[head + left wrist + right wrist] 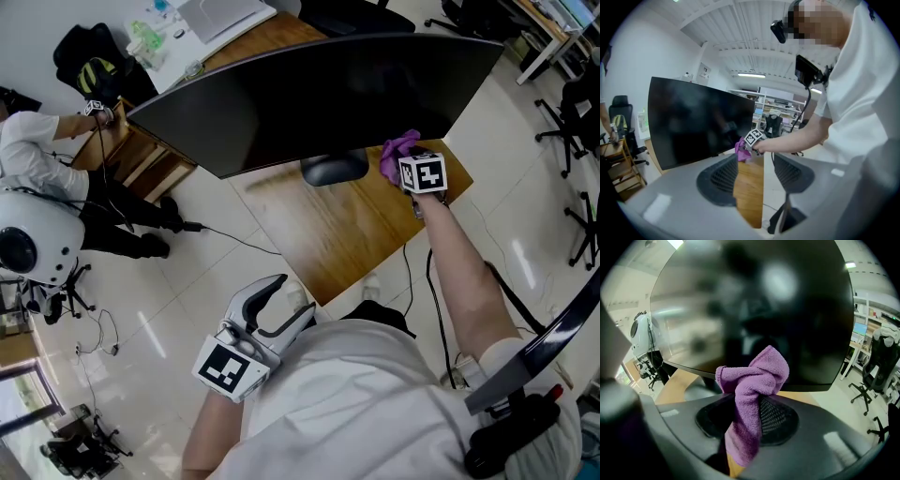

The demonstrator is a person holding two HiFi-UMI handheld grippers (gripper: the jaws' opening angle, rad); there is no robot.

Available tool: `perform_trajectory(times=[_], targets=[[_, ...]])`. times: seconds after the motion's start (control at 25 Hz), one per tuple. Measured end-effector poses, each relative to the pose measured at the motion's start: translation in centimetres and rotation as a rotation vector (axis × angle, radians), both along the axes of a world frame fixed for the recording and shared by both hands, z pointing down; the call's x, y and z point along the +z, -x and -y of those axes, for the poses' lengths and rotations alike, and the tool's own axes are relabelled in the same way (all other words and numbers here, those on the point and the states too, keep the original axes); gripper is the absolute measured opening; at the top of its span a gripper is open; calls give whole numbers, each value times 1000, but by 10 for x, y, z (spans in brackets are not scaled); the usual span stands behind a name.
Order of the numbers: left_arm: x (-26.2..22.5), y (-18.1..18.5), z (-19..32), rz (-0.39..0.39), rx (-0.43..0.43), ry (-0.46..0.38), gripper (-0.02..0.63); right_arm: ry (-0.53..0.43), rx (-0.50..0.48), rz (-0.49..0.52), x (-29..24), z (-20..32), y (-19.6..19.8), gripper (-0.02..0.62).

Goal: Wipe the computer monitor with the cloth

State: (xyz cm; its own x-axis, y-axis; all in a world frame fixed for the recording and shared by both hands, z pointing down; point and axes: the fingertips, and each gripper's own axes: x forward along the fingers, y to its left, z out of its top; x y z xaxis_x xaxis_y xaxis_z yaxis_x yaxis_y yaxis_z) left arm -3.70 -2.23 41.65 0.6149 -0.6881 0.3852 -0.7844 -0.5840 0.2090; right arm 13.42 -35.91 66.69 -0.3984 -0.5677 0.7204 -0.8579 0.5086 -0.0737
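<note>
A wide black curved monitor (319,94) stands on a wooden desk (337,234); its dark screen (754,310) fills the right gripper view. My right gripper (412,167) is shut on a purple cloth (752,394) that bunches up between its jaws, just below the screen's lower right edge. The cloth (398,150) shows beside the marker cube in the head view, and small (741,149) in the left gripper view. My left gripper (272,305) hangs low by my body, away from the desk, open with nothing between its jaws (749,176).
The monitor's dark oval foot (335,169) rests on the desk. A seated person (47,187) is at the left by a second desk (141,155). Cables (225,239) trail over the white floor. Office chairs (577,112) stand at the right.
</note>
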Motion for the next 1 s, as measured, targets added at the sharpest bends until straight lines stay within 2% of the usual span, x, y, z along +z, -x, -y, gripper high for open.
perform_trajectory(times=[0.32,0.44,0.6,1.0], targets=[[3,22,-14,-9,-17,-3,261,7,-21,-4,4,-12,31,130],[2,32,-18,-13,-18,-2,261,8,-33,26,0,-17,49,130],[1,50,-22,-15,-22,-7,261,8,-40,4,1,-22,74,130],[-3,71,-35,-23,-20,-14,261,-8,-82,32,-6,-37,133,130]])
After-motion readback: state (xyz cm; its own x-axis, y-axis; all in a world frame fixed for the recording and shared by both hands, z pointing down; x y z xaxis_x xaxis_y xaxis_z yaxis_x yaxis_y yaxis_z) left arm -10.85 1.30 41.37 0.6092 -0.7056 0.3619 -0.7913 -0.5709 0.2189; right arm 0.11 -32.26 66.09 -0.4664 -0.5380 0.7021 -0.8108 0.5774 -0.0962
